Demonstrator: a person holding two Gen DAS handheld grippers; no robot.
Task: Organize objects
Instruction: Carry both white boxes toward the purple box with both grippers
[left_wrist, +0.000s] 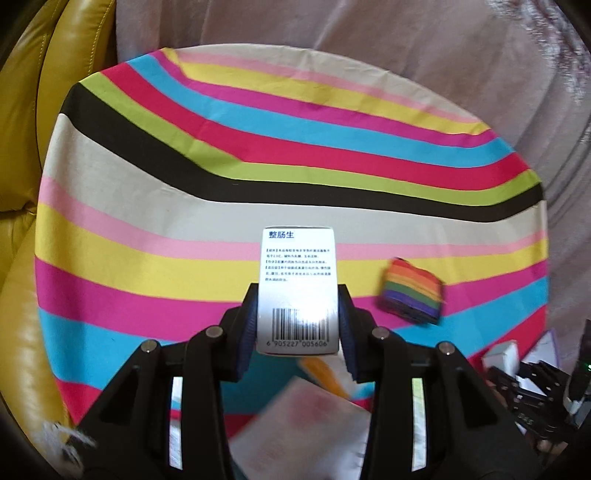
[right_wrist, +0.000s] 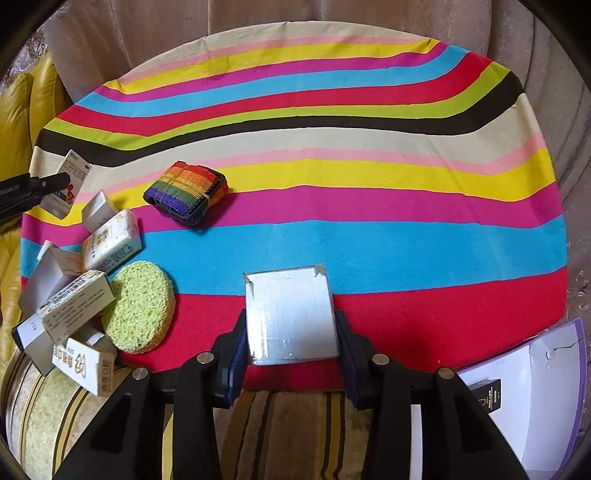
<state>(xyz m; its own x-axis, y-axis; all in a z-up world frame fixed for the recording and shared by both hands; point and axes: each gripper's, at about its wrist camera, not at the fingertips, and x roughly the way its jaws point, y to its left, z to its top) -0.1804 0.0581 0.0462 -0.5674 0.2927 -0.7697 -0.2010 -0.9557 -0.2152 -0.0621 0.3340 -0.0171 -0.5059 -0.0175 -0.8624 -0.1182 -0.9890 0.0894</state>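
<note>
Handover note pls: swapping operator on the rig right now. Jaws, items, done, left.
Left gripper: jaws shut on the white medicine box, held above the striped cloth.
Right gripper: jaws shut on the taped white box.
On the cloth: rainbow strap roll, green sponge, a heap of small boxes at its left edge.
Done: two boxes picked up.
Left: place both, sort the rest.

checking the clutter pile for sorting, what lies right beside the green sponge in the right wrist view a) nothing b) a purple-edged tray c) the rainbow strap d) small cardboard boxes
d: the green sponge sits against the small cardboard boxes; the rainbow strap lies apart, farther up the cloth.
</note>
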